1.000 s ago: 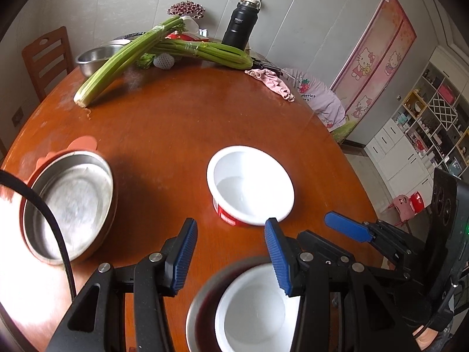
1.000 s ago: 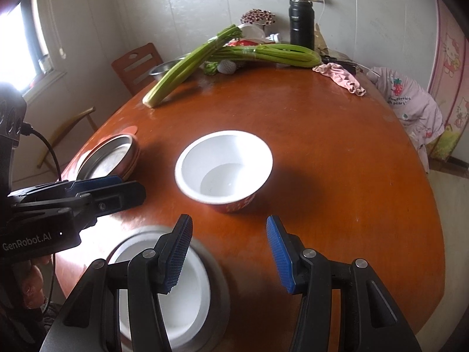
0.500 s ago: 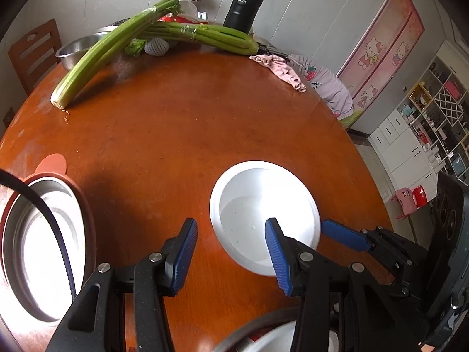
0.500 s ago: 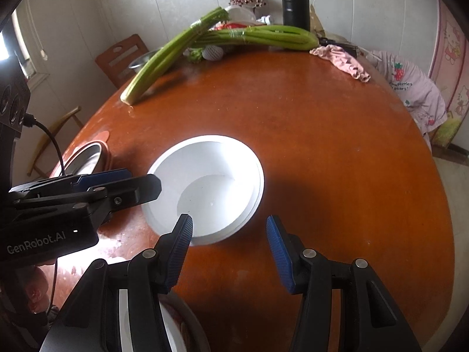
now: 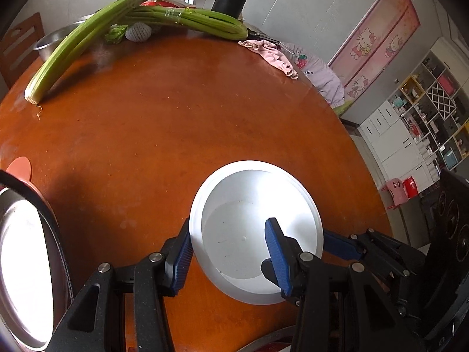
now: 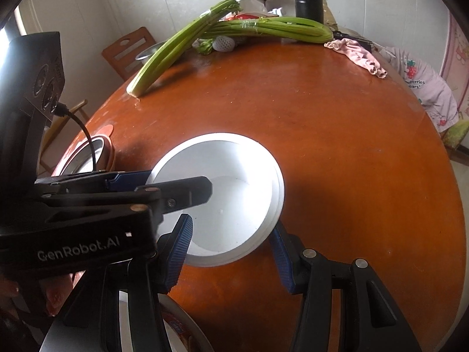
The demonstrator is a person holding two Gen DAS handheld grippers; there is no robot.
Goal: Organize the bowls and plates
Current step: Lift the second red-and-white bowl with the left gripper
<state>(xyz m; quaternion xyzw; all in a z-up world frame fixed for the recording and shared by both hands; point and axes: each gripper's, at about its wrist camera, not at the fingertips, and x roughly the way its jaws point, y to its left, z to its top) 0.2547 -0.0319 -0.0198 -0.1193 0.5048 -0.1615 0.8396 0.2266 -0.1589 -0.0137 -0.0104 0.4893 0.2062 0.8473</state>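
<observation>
While the white bowl [image 5: 255,231] sits near the front edge of the round orange bench [image 5: 176,123], the left tool [image 5: 231,252] straddles its left rim and the right tool [image 6: 231,249] its near-right rim, both partly spread and not visibly gripping.

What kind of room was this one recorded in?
Most likely a home dining area: a round wooden table carrying celery and a white bowl, a wooden chair beside it, and cartoon-cat stickers on a door.
</observation>
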